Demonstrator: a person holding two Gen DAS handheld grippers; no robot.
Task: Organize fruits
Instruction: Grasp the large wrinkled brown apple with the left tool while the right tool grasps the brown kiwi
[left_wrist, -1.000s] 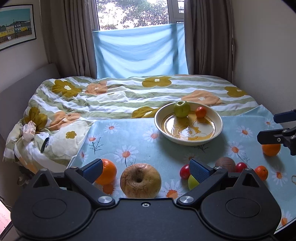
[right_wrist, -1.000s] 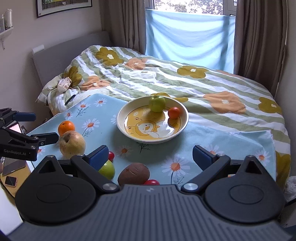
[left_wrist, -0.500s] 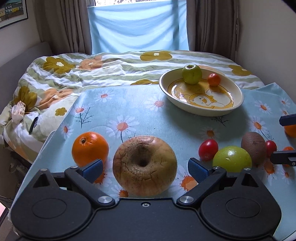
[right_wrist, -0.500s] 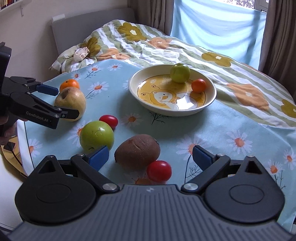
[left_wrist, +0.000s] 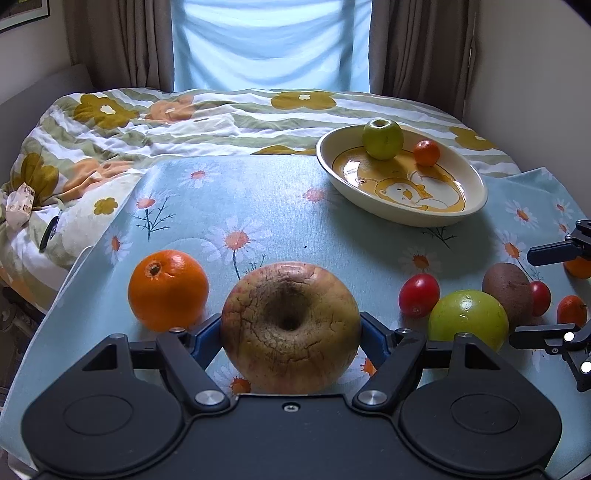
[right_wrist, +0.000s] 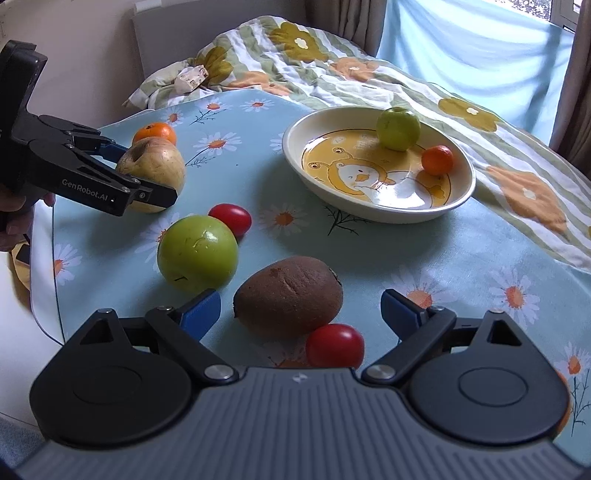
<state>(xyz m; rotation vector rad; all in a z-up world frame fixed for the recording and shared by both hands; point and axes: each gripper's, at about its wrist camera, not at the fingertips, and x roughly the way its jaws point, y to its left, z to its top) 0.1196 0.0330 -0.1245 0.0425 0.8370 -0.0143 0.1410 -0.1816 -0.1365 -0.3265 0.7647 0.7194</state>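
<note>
My left gripper (left_wrist: 290, 326) is shut on a big wrinkled yellow-brown apple (left_wrist: 290, 325) that rests on the daisy cloth; the same apple (right_wrist: 155, 166) shows in the right wrist view, between the left gripper's fingers. My right gripper (right_wrist: 300, 310) is open, its blue pads either side of a brown kiwi (right_wrist: 289, 296), not touching it. A cream bowl (right_wrist: 380, 212) holds a small green apple (right_wrist: 398, 128) and a small orange fruit (right_wrist: 437, 159).
On the cloth lie an orange (left_wrist: 168, 290), a green apple (right_wrist: 197, 253), two red tomatoes (right_wrist: 229, 218) (right_wrist: 334, 350) and, in the left wrist view, small orange fruits (left_wrist: 571, 310). A flowered bed quilt (left_wrist: 177, 122) lies behind the table. The table edge is at the left (right_wrist: 40, 280).
My left gripper moved forward and closed its fingers on the wrinkled apple. My right gripper came down and forward, so the kiwi now lies between its open fingers.
</note>
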